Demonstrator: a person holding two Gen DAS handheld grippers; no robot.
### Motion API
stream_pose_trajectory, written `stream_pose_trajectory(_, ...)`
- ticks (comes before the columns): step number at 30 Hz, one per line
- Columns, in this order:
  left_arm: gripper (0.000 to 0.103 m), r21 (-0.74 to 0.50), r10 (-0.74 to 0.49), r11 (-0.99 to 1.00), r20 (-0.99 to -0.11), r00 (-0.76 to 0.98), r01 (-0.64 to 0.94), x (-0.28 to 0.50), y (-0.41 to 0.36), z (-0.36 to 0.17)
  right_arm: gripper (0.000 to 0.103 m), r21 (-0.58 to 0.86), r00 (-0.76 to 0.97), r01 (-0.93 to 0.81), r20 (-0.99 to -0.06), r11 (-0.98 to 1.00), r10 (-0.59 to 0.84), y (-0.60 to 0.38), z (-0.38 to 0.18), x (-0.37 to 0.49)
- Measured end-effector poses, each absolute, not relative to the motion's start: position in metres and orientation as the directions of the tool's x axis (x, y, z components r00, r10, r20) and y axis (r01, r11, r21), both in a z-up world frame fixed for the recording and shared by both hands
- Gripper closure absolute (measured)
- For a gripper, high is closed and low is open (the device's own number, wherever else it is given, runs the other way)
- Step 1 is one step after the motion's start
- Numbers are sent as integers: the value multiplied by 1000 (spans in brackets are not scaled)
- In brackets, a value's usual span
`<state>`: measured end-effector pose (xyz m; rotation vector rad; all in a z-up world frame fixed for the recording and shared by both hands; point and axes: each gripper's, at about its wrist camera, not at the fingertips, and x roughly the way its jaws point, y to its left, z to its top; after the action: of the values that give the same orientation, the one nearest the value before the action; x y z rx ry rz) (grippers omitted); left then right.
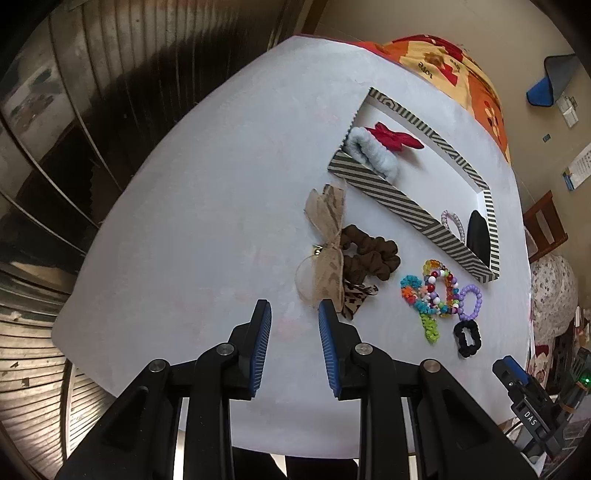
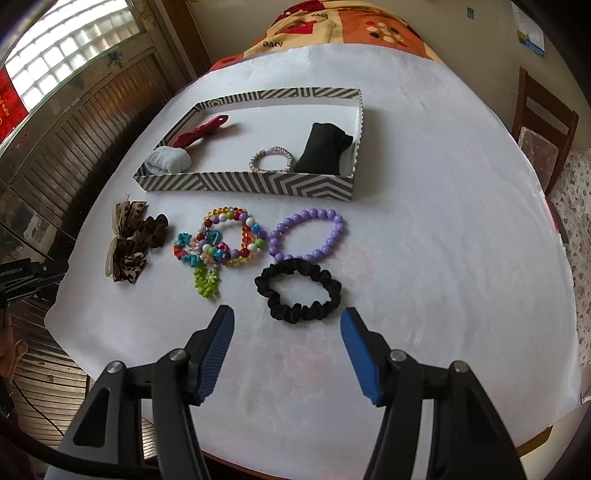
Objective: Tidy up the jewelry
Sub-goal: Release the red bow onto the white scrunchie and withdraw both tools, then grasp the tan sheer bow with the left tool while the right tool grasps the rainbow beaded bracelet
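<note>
A striped shallow box [image 2: 243, 183] [image 1: 391, 201] sits on the white table and holds a red bow [image 2: 201, 131], a pale blue scrunchie [image 2: 168, 159], a small pink elastic [image 2: 271, 159] and a black pouch [image 2: 323, 149]. In front of it lie a brown scrunchie [image 1: 367, 256] with a leopard bow [image 1: 330, 240], several coloured bead bracelets [image 2: 229, 240], a purple bead bracelet [image 2: 308, 236] and a black scrunchie [image 2: 299, 295]. My left gripper [image 1: 294, 314] is open, nothing between its pads, just short of the leopard bow. My right gripper [image 2: 288, 321] is open, close before the black scrunchie.
A patterned orange blanket [image 2: 332, 26] lies beyond the table's far edge. A wooden chair [image 2: 543, 122] stands at the right. Dark slatted shutters [image 1: 92, 110] run along the left side. The table cloth's near edge [image 2: 258, 443] is close under both grippers.
</note>
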<state>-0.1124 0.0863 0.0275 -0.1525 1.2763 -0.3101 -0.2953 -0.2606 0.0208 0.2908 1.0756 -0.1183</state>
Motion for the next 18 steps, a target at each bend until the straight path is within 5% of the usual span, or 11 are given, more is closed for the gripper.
stream_pose_trajectory(14,78,-344,-372,926,-903,216,157,-81,54,13,47,172,504,64,-855,983,117,-242,13,-235)
stream_pose_trajectory(18,69,-349,-370,928,-908,195,133,-66,47,1,47,160,478,22,-869,987,130,-236,3,-213)
